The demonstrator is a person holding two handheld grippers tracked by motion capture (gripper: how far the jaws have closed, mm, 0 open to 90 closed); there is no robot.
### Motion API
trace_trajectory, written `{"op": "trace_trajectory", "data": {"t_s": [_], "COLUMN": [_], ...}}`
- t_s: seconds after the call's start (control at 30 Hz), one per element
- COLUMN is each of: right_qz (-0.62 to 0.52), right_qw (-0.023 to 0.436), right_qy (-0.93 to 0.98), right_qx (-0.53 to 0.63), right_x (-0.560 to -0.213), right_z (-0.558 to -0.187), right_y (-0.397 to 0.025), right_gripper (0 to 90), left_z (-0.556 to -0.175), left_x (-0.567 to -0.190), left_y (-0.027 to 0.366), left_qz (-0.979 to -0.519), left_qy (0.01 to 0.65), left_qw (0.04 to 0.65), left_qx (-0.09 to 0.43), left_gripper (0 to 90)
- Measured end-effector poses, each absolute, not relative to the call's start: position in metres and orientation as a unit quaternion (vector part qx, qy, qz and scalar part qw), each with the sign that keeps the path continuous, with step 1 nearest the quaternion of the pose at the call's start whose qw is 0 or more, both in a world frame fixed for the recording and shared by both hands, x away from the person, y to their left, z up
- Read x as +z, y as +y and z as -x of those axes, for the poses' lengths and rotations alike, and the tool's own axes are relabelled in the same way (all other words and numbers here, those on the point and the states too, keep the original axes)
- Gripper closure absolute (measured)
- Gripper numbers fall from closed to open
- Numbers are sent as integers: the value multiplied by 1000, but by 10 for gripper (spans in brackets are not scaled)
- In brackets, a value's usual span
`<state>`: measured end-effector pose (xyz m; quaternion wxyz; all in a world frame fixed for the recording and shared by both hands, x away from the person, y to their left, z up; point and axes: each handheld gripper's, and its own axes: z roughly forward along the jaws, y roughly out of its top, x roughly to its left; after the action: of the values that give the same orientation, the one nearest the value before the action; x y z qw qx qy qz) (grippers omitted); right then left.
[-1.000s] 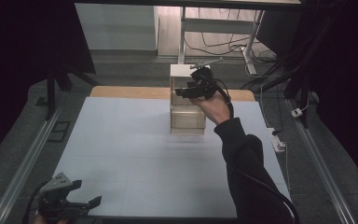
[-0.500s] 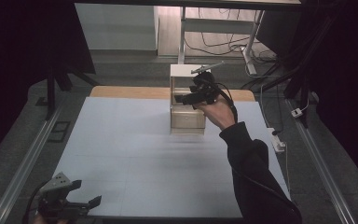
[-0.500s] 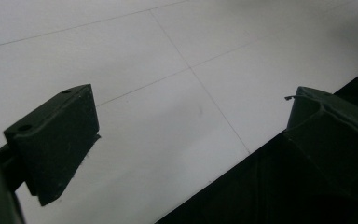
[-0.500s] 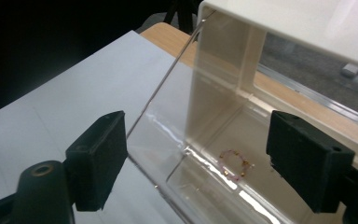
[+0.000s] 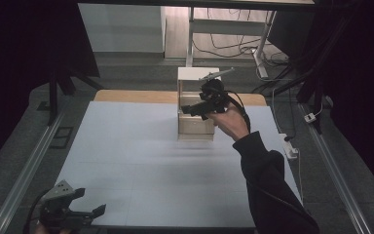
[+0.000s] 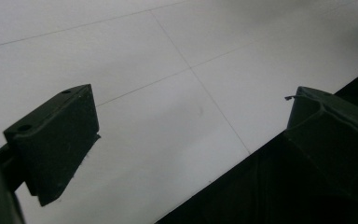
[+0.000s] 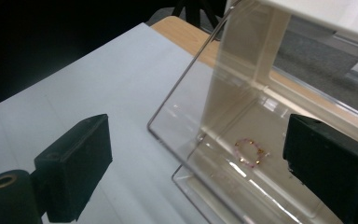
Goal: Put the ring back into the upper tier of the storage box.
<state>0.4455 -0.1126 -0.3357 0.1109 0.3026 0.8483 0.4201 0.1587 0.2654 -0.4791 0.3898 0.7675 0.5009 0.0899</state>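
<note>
Right gripper view: the right hand-held gripper (image 7: 196, 168) is held wide open before a clear box (image 7: 261, 140) with a small bracelet (image 7: 248, 152) inside, near the counter's (image 5: 126, 161) far edge; the left hand-held gripper (image 5: 85, 210) is kept wide at the near left corner.

You have one clear acrylic box with a white top (image 5: 197, 112) on the pale grey surface (image 5: 141, 161), one pink beaded bracelet (image 7: 248, 152) inside it, and two black two-jaw tools: left (image 5: 85, 210), right (image 5: 189, 110).

Dim, dark surroundings; pale table (image 5: 141, 161) evenly lit; soft focus.
</note>
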Motion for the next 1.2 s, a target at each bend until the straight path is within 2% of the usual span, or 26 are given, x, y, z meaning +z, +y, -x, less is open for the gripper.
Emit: {"op": "trace_trajectory", "data": {"t_s": [0.33,0.8,1.2], "right_qz": [-279,-265,-259], "right_qw": [124,124,121], "right_qy": [850,853,855], "right_qx": [428,431,433], "right_x": [-334,-341,-362], "right_z": [-426,-401,-384], "right_y": [-120,-129,-135], "right_gripper": [3,0,0], "left_z": [-159,-158,-158], "left_x": [-479,-479,-479], "left_y": [266,267,267], "left_qz": [-766,-765,-765], "left_qy": [502,503,502], "left_qw": [391,393,394], "left_qx": [89,88,89], "left_gripper": [25,24,24]}}
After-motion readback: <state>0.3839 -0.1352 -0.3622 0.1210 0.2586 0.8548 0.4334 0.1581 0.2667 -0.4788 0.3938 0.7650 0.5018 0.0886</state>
